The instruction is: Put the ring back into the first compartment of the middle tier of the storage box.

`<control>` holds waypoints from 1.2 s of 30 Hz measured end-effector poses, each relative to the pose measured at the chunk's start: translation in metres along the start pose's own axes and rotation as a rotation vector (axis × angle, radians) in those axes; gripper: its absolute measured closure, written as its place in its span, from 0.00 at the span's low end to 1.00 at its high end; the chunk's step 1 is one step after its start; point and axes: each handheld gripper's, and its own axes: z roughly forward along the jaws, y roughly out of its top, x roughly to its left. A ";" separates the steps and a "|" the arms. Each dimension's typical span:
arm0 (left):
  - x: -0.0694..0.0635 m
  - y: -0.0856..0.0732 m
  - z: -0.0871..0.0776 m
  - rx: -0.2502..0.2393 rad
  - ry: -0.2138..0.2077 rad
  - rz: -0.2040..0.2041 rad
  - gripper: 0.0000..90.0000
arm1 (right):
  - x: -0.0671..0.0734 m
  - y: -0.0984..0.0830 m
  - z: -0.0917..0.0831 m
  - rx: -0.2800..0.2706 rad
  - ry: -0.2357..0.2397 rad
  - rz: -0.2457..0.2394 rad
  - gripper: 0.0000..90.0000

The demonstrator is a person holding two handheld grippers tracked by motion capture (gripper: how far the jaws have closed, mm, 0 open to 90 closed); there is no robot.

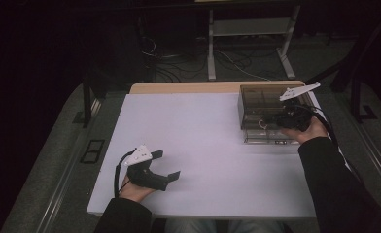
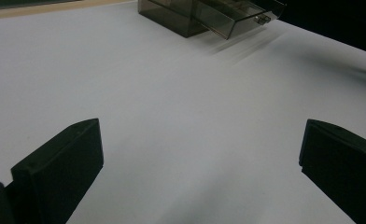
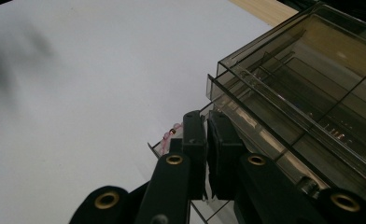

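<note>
Jaws on your right gripper [image 3: 205, 140] stand nearly shut, tips at the front edge of the pulled-out drawer [image 3: 246, 130] of the smoky clear organizer box [image 1: 268, 109]; whether they pinch its wall I cannot tell. Your right gripper view shows a pink bead bracelet [image 3: 168, 135] just left of the tips, inside the drawer's corner; from the high view it is a faint loop [image 1: 262, 124]. Your left gripper [image 1: 165, 165] rests at 7 o'clock on the white desk [image 1: 203, 145], jaws spread wide with nothing between them, bare desk beneath. Its view catches the box [image 2: 190, 16] far off at 12 o'clock, drawer [image 2: 239, 16] sticking out. No writing is legible anywhere.
</note>
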 end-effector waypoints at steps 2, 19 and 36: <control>0.000 0.000 0.000 0.000 0.000 0.000 0.00 | -0.001 0.000 0.002 0.003 0.001 0.002 0.95; 0.000 0.000 0.000 -0.002 -0.001 0.001 0.00 | -0.011 -0.001 0.017 0.015 0.000 0.012 0.95; 0.001 0.000 0.001 -0.002 -0.002 0.002 0.00 | -0.017 -0.003 0.031 0.039 0.004 0.026 0.95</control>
